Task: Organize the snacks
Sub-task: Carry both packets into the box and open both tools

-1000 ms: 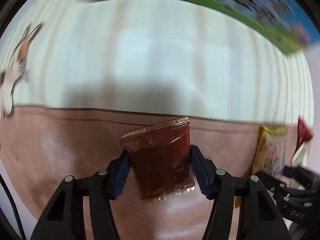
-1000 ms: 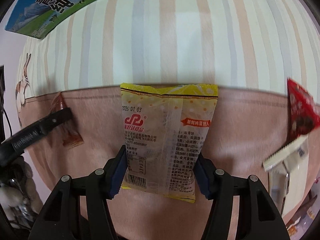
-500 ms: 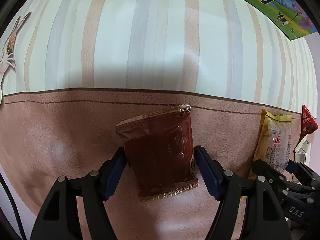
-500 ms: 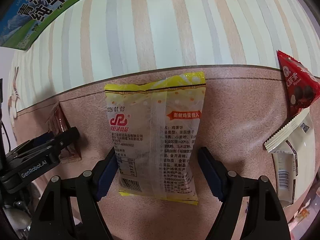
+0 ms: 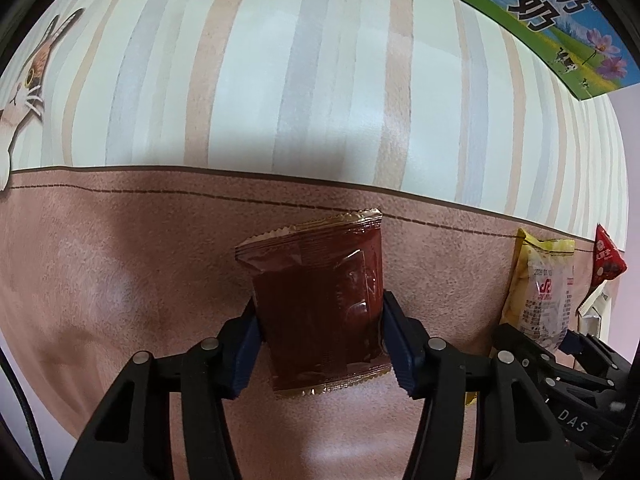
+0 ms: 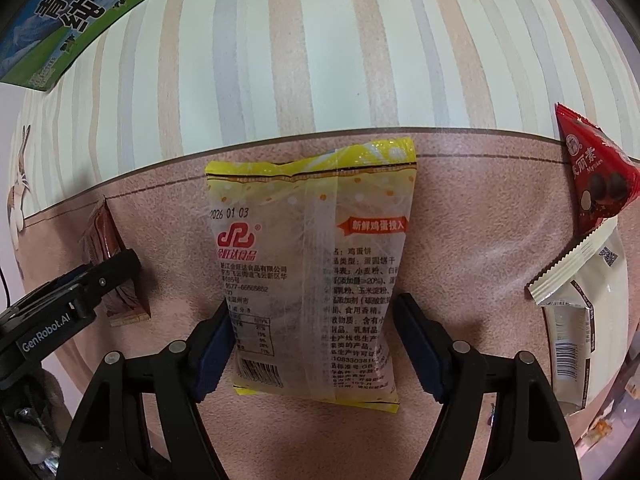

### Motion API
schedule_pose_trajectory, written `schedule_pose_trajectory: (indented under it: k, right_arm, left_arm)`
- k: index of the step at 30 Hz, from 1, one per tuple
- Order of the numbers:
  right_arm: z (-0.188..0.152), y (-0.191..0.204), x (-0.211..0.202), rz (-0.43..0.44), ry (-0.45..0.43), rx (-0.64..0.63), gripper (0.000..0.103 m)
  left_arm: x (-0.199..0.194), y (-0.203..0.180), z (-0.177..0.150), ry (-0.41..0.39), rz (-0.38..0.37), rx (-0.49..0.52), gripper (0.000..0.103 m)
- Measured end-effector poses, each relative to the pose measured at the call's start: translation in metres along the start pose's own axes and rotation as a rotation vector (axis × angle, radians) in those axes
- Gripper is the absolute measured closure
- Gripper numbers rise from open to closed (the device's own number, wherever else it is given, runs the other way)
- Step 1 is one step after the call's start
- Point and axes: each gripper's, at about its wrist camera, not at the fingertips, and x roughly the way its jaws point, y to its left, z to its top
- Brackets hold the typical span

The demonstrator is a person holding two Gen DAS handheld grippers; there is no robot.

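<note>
A dark red-brown snack packet (image 5: pixel 320 304) lies on the pink cloth between the fingers of my left gripper (image 5: pixel 322 340), whose pads stand right at its sides. A yellow egg-biscuit packet (image 6: pixel 312 280) lies on the cloth between the fingers of my right gripper (image 6: pixel 312 344), with a small gap on each side. The yellow packet also shows in the left wrist view (image 5: pixel 540 284), and the brown packet in the right wrist view (image 6: pixel 112 268), beside the left gripper's fingers (image 6: pixel 100 276).
A red triangular chocolate packet (image 6: pixel 592 176) and a white packet (image 6: pixel 580 312) lie at the right. A green-blue milk carton (image 5: pixel 552 12) stands at the back on the striped cloth (image 5: pixel 320 80). A cat print (image 5: pixel 28 76) is at the left.
Both grippers opened about half a second ago and the packets now rest on the cloth. The left pads have since come back against the brown packet.
</note>
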Motion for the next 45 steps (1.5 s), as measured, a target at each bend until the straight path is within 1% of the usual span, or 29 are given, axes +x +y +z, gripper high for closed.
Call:
schedule_pose_trajectory:
  k: [1,5,6,11,15,17,18,22,23,26,28,29,32,34,35,37,40,42,43,44,45]
  right_arm:
    - [-0.001,0.001,-0.001,0.002,-0.001,-0.002,0.032]
    - [-0.007,0.003,-0.008,0.016,-0.001,-0.003,0.037]
    - [-0.008,0.003,-0.009,0.02,-0.002,-0.001,0.039]
    - [-0.013,0.003,-0.02,0.059,-0.005,-0.003,0.044]
    - [-0.016,0.003,-0.035,0.111,-0.021,-0.004,0.045]
    - [-0.015,0.007,-0.052,0.138,-0.047,-0.012,0.045]
    - [-0.014,0.007,-0.061,0.153,-0.062,-0.007,0.045]
    - [-0.004,0.016,-0.111,0.208,-0.145,-0.039,0.045]
    - [0.001,0.019,-0.128,0.224,-0.173,-0.049,0.045]
    - [0.015,0.025,-0.17,0.254,-0.251,-0.078,0.045]
    - [0.028,0.029,-0.194,0.271,-0.293,-0.094,0.045]
    - [0.037,0.032,-0.207,0.278,-0.315,-0.105,0.045]
    - [0.066,0.041,-0.235,0.272,-0.367,-0.133,0.045]
    - [0.088,0.048,-0.246,0.265,-0.394,-0.138,0.045]
    - [0.104,0.05,-0.249,0.253,-0.401,-0.146,0.045]
    - [0.128,0.055,-0.251,0.241,-0.41,-0.148,0.045]
    - [0.165,0.064,-0.246,0.22,-0.392,-0.15,0.045]
    - [0.18,0.065,-0.238,0.206,-0.378,-0.143,0.045]
    - [0.19,0.066,-0.233,0.206,-0.369,-0.141,0.045]
    - [0.2,0.068,-0.227,0.198,-0.348,-0.141,0.045]
    - [0.207,0.069,-0.219,0.191,-0.331,-0.133,0.044]
  left_arm:
    - [-0.002,0.001,-0.001,-0.001,-0.004,-0.003,0.05]
    - [-0.017,0.003,0.0,-0.001,-0.009,0.001,0.05]
    - [-0.02,0.002,0.0,-0.004,-0.009,0.005,0.05]
    - [-0.044,-0.002,0.001,-0.024,-0.03,0.023,0.05]
    - [-0.082,-0.005,0.003,-0.062,-0.071,0.047,0.05]
    - [-0.1,-0.008,0.006,-0.081,-0.094,0.057,0.05]
    - [-0.116,-0.01,0.009,-0.102,-0.107,0.068,0.05]
    - [-0.162,-0.013,0.025,-0.17,-0.14,0.106,0.05]
    - [-0.178,-0.016,0.032,-0.194,-0.15,0.119,0.05]
    - [-0.21,-0.016,0.048,-0.243,-0.171,0.147,0.05]
    - [-0.234,-0.018,0.066,-0.282,-0.176,0.174,0.05]
    - [-0.238,-0.024,0.072,-0.292,-0.174,0.183,0.05]
    - [-0.252,-0.033,0.104,-0.315,-0.149,0.209,0.05]
    - [-0.259,-0.036,0.131,-0.337,-0.099,0.228,0.05]
    - [-0.258,-0.041,0.144,-0.343,-0.068,0.237,0.05]
    - [-0.258,-0.04,0.172,-0.347,-0.017,0.246,0.05]
    - [-0.248,-0.039,0.208,-0.33,0.036,0.247,0.05]
    - [-0.236,-0.037,0.224,-0.314,0.059,0.243,0.05]
    - [-0.229,-0.033,0.231,-0.299,0.059,0.245,0.05]
    - [-0.223,-0.03,0.239,-0.285,0.068,0.239,0.049]
    - [-0.217,-0.027,0.249,-0.273,0.093,0.226,0.049]
